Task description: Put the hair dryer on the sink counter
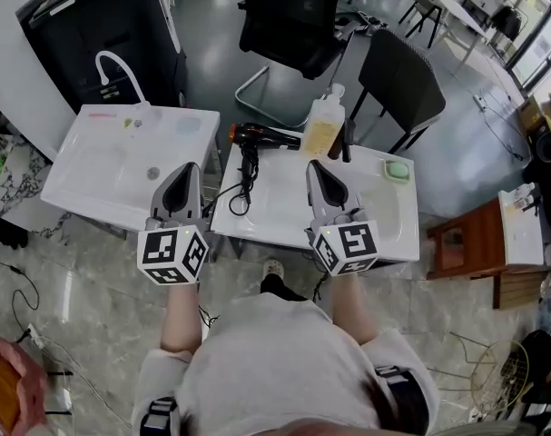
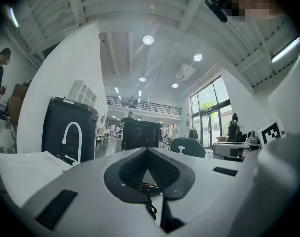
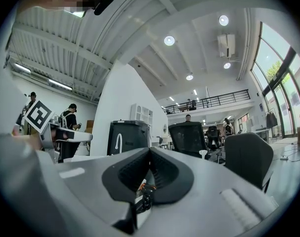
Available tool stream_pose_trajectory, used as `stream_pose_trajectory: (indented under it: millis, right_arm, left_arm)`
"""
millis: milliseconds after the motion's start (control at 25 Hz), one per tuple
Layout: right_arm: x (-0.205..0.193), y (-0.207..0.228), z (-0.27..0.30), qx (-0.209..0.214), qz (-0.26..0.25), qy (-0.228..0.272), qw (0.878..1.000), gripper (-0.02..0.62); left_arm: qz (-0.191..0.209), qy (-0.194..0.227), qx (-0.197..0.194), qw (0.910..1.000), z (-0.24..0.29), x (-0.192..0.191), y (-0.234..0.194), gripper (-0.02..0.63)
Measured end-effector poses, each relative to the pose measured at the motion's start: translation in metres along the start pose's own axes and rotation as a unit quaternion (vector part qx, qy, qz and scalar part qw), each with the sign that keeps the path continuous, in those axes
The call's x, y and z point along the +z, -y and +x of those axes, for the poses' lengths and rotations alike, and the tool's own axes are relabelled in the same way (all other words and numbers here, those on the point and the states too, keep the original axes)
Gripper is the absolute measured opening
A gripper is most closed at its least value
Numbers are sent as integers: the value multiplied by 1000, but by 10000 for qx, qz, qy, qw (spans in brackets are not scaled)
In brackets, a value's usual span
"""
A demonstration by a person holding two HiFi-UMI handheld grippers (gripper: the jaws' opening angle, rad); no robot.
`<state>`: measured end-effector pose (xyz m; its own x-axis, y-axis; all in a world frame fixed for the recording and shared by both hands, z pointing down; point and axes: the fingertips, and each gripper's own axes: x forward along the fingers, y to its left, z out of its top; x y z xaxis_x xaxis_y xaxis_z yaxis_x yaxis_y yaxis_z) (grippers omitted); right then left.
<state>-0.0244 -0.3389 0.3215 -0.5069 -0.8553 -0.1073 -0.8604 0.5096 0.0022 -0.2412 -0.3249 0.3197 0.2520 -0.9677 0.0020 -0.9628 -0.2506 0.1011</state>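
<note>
On the right-hand white sink counter, in the head view, the black hair dryer with an orange rear end lies near the back left corner. Its handle points towards the person and its cord is looped by the front edge. Just beside its nozzle stands a pump bottle of yellowish liquid, and further right lies a green soap bar. A second sink with a white faucet sits just to the left. The left gripper hovers over that sink's right front corner and the right gripper over the right counter; neither touches the dryer.

In the left gripper view, the jaws are clenched tip to tip with nothing held; a sliver of orange and cord shows below them.

In the right gripper view, the jaws are likewise pressed together and empty, with a black office chair beyond
</note>
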Motion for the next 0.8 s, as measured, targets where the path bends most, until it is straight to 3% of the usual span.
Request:
stream_pose_trajectory:
  millis: [800]
  right_arm:
    - [24,-35,-55,-127,-94,222,9996,11]
  left_arm:
    - [65,439,282,9986,-79,21,-5,9]
